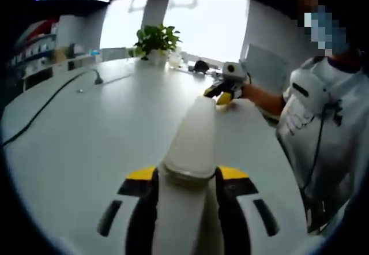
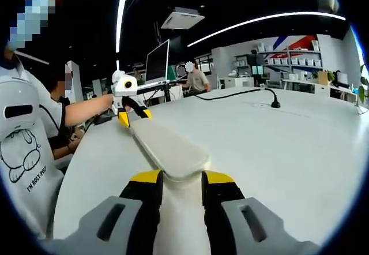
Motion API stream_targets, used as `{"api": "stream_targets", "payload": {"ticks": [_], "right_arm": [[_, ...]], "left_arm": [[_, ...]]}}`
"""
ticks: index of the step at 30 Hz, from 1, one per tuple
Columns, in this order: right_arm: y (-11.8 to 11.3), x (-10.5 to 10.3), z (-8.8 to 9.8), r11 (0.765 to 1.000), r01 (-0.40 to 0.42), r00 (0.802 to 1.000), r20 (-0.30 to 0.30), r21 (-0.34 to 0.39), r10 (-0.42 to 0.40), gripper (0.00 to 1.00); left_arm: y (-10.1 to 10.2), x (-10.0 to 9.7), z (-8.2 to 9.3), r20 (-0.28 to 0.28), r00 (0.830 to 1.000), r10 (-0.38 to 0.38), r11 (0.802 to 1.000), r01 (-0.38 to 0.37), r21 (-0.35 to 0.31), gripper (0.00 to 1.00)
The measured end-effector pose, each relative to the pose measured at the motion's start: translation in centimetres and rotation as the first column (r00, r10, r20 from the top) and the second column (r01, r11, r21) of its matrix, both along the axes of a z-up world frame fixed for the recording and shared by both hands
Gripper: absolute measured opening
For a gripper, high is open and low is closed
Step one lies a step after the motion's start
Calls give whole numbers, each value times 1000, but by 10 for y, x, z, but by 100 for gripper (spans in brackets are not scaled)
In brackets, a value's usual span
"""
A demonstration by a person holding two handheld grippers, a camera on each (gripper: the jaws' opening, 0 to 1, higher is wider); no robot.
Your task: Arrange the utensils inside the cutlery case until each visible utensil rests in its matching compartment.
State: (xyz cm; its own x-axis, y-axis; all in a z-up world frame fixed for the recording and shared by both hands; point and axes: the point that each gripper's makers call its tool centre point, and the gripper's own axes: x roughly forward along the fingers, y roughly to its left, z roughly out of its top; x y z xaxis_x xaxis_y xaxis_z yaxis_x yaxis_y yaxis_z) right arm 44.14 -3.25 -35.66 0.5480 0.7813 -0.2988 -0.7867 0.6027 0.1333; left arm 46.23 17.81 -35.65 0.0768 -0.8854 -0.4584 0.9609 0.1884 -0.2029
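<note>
In the left gripper view, a black cable [image 1: 40, 108] runs across the left of the white surface [image 1: 98, 134] towards a small black stand [image 1: 97, 77] at upper left. One potted plant [image 1: 155, 40] stands at the far edge, upper centre, in front of bright windows. At bottom centre the left gripper [image 1: 187, 180] has its two yellow-tipped jaws pressed against the sides of one long, cream-white cutlery case [image 1: 193, 145], clamped on its near end. The case is closed, so its contents cannot be seen, and no utensil is visible. It stretches away up the frame to the other gripper, at upper right of centre, where a person's hand [image 1: 249, 90] holds that tool. The person in a white printed shirt [image 1: 320, 122] fills the right edge.

In the right gripper view, the same shirt sits at lower left. The left gripper [image 2: 131, 115] shows at left of centre, at the far end of the case [image 2: 167, 148], though whether it is closed on that end cannot be told from here. At bottom centre the right gripper [image 2: 182, 180] clamps the near end of the case between its two jaws. One monitor [image 2: 157, 62] stands at upper centre with a seated person [image 2: 197, 81] beside it. A cable [image 2: 230, 95] and stand [image 2: 275, 103] lie at upper right on the surface [image 2: 288, 145], with shelves [image 2: 288, 64] beyond.
</note>
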Motion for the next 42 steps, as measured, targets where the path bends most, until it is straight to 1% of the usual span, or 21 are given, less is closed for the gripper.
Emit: {"api": "stream_targets", "payload": {"ticks": [3,7,11,15,21,24,28,31,33,35,37,42], "right_arm": [[0,-2,0,1000,-8,1000,7,2,8,27],[-2,-3,0,1000,-8,1000,12,-9,8,24],[-3,-2,-1,1000,5,1000,14,-17,-5,22],[-4,-3,0,1000,9,1000,21,-25,-8,21],[-3,-3,-1,996,21,997,78,-85,-15,21],[-4,-3,1,997,25,996,92,-78,-18,20],[-5,-3,1,998,31,995,94,-62,-26,20],[-6,-1,8,999,36,993,109,-26,-33,20],[-5,0,11,1000,32,994,107,1,-31,20],[-4,2,8,999,33,995,97,2,-33,20],[-4,3,4,999,32,996,86,-11,-31,20],[-3,2,5,1000,30,996,87,-9,-29,21]], "left_arm": [[0,0,0,10,1000,1,1000,-1,-3,42],[1,1,0,20,1000,1,1000,-1,8,42],[2,2,-1,5,1000,11,1000,-11,12,42],[1,2,-1,15,1000,11,1000,-11,19,42],[0,0,-1,23,1000,10,1000,-10,21,42],[0,0,-1,29,1000,10,1000,-11,21,42],[0,-1,-1,30,999,12,1000,-12,16,42],[0,-1,-1,36,999,14,1000,-14,18,42],[1,-1,-3,38,999,13,1000,-14,26,42],[1,-2,-4,27,1000,15,1000,-16,19,42],[2,-2,-4,25,1000,18,1000,-18,13,42],[3,-1,-3,35,999,14,1000,-14,15,42]]}}
